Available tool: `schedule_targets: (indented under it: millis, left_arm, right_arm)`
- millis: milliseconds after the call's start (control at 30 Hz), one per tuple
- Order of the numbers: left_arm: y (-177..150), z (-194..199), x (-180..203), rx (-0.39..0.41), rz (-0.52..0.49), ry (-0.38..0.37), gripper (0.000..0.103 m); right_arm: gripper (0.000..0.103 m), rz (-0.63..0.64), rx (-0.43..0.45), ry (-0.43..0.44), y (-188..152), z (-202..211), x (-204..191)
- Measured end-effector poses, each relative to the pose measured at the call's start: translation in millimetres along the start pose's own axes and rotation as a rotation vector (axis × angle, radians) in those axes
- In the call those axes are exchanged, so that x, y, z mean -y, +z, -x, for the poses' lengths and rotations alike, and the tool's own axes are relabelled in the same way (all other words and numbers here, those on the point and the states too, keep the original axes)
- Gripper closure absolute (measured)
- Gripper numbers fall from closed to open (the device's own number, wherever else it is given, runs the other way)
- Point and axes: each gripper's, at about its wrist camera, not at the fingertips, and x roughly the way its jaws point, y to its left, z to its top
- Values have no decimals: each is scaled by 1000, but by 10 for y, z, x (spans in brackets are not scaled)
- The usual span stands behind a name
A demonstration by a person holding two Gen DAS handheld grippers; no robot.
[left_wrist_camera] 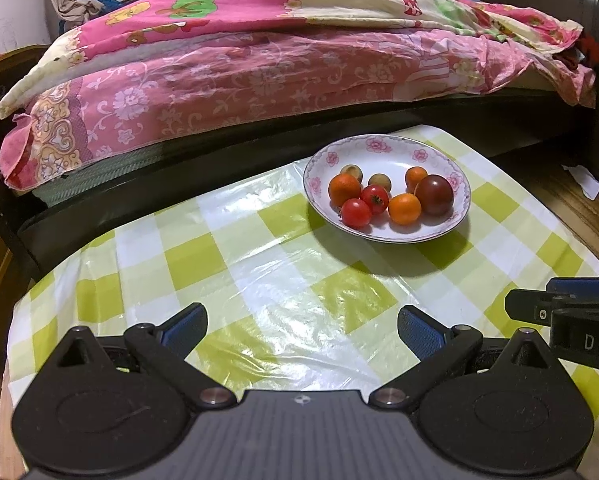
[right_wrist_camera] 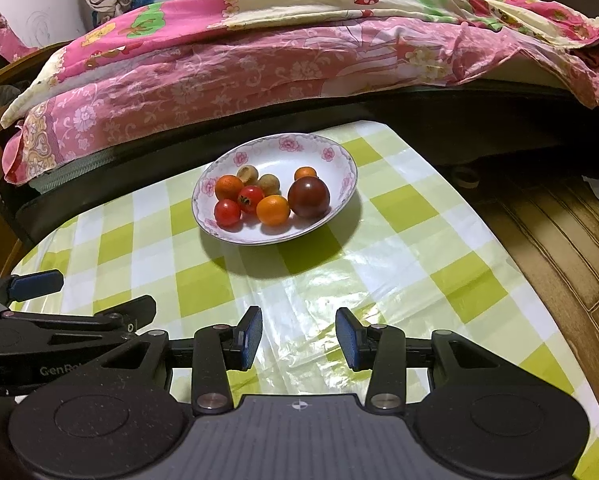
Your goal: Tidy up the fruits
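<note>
A white floral plate sits near the table's far edge and holds several fruits: a dark purple tomato, two red cherry tomatoes, small oranges and two brown longans. My left gripper is open and empty, low over the table in front of the plate. My right gripper is open and empty, beside the left one. Each gripper shows at the edge of the other's view.
The table wears a green-and-white checked plastic cloth. A bed with a pink floral quilt runs just behind the table. Wooden floor lies to the right of the table.
</note>
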Motion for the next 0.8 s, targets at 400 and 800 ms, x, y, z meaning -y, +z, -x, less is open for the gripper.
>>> schedule_targets:
  millis: [400,800]
  left_arm:
    - [-68,66,8,-10,4,5,0]
    - [-163,171,40,-13,-6,10,0]
  right_arm:
    - [65,4,-5,4,-78,67,-31]
    - [62,9,-11,-6,-189,168,-64]
